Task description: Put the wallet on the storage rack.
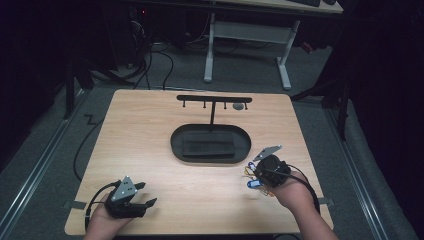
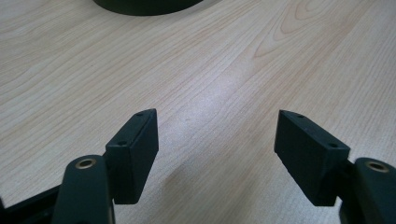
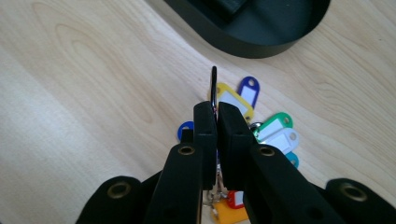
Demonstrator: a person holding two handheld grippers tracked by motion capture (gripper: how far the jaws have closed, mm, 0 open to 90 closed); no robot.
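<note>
A bunch of coloured key tags [image 3: 261, 121] lies on the wooden table just short of the black oval tray [image 3: 261, 44]. My right gripper [image 3: 216, 112] is shut on a thin black ring [image 3: 214, 86] of that bunch, which sticks up between the jaws. From above, the right gripper [image 1: 260, 172] sits at the tray's right front, with tags [image 1: 253, 184] beside it. My left gripper [image 1: 142, 195] rests open near the front left edge of the table, nothing between its fingers [image 2: 135, 149].
The oval tray [image 1: 177, 145] holds a dark rectangular pad and carries a T-shaped rack [image 1: 214, 99] with small hooks at its back. Bare wood lies between the two grippers. Desk legs and cables stand on the floor beyond the table.
</note>
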